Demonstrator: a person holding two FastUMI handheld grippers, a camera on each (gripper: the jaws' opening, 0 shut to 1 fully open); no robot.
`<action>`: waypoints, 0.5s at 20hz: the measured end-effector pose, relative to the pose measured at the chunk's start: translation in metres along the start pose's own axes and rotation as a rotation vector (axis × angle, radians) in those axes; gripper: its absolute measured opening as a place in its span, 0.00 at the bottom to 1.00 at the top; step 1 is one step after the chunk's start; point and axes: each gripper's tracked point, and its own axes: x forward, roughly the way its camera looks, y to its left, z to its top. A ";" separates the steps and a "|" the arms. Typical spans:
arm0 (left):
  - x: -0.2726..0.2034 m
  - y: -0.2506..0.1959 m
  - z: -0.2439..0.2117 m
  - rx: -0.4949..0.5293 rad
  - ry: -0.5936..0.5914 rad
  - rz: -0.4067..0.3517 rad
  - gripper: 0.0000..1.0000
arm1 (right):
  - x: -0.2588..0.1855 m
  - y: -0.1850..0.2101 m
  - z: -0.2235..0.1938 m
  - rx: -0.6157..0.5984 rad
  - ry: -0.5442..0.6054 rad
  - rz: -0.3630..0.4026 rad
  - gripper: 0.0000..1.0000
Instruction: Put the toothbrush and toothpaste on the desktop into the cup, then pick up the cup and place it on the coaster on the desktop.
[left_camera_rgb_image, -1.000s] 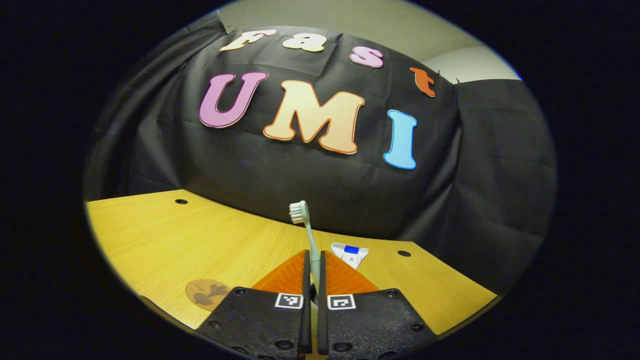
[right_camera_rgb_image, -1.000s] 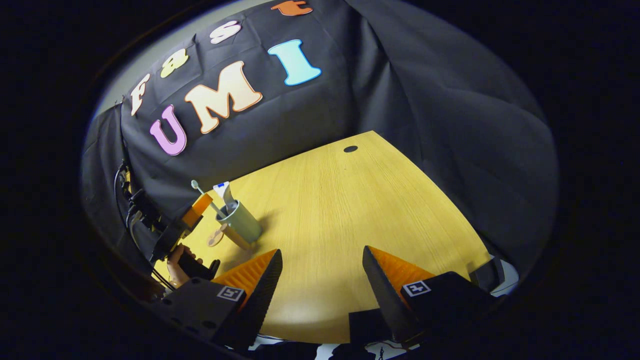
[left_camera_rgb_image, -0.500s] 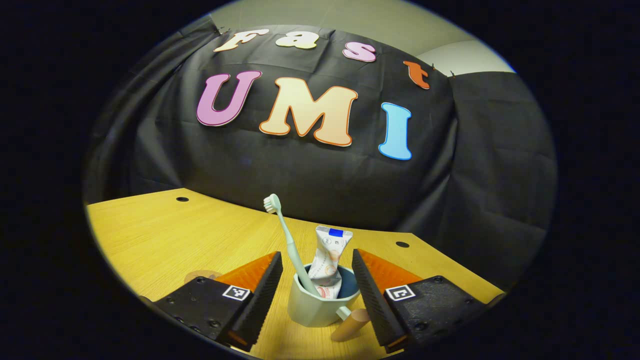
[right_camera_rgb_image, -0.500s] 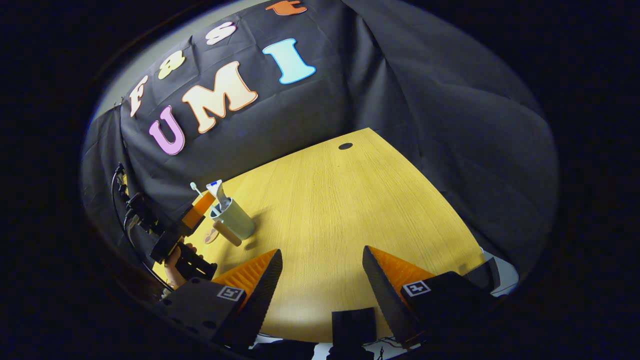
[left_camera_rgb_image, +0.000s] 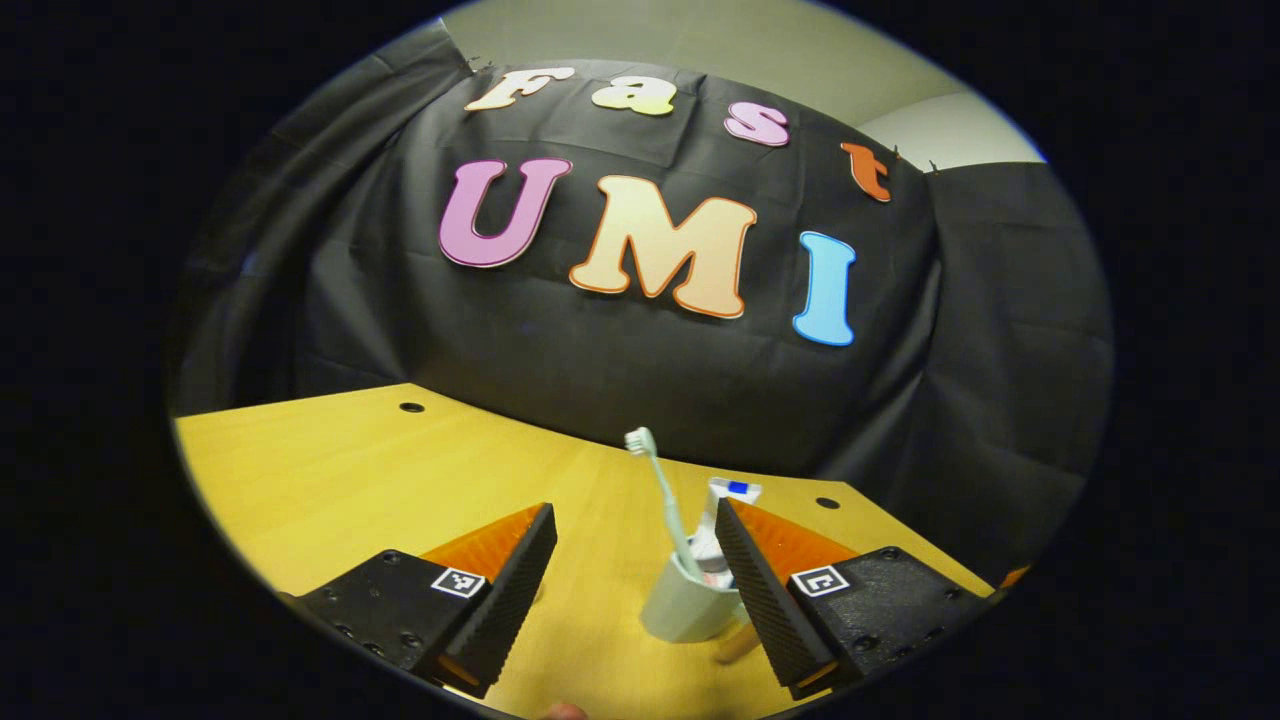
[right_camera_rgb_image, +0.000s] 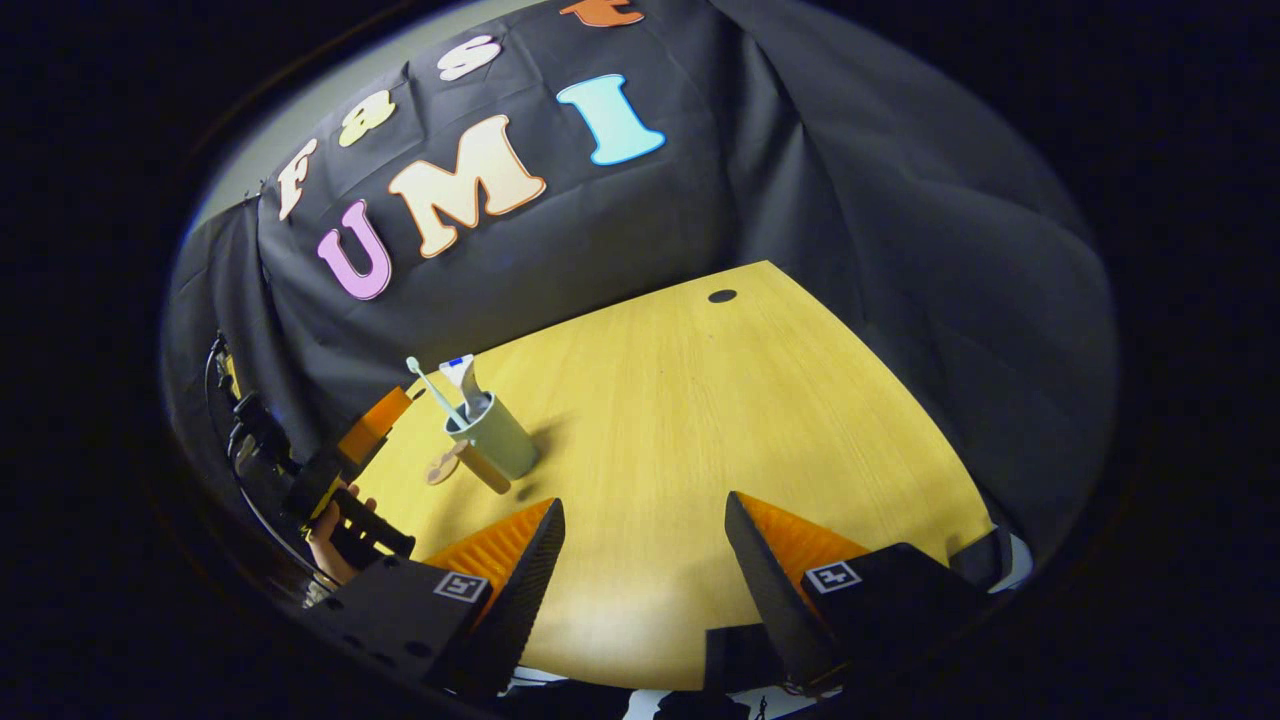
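The cup (right_camera_rgb_image: 492, 436) stood on the wooden desktop (right_camera_rgb_image: 700, 420) with the toothbrush (left_camera_rgb_image: 657, 492) and toothpaste tube (left_camera_rgb_image: 722, 515) upright inside it, so loading looked finished. The coaster (right_camera_rgb_image: 441, 467) lay just beside its handle, apparently uncovered, which left the cup's move onto it undone. The left gripper (left_camera_rgb_image: 632, 585) was released, gripping nothing, near the cup. The right gripper (right_camera_rgb_image: 645, 570) hung spread and empty, well apart.
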 end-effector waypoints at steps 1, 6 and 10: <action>-0.004 0.012 0.004 0.005 0.011 0.012 0.95 | 0.004 0.009 0.002 -0.007 0.007 0.007 0.99; -0.021 0.076 0.034 -0.015 0.040 0.073 0.94 | 0.032 0.066 0.014 -0.057 0.052 0.033 0.99; -0.023 0.130 0.047 -0.026 0.073 0.124 0.94 | 0.060 0.116 0.019 -0.112 0.080 0.050 0.99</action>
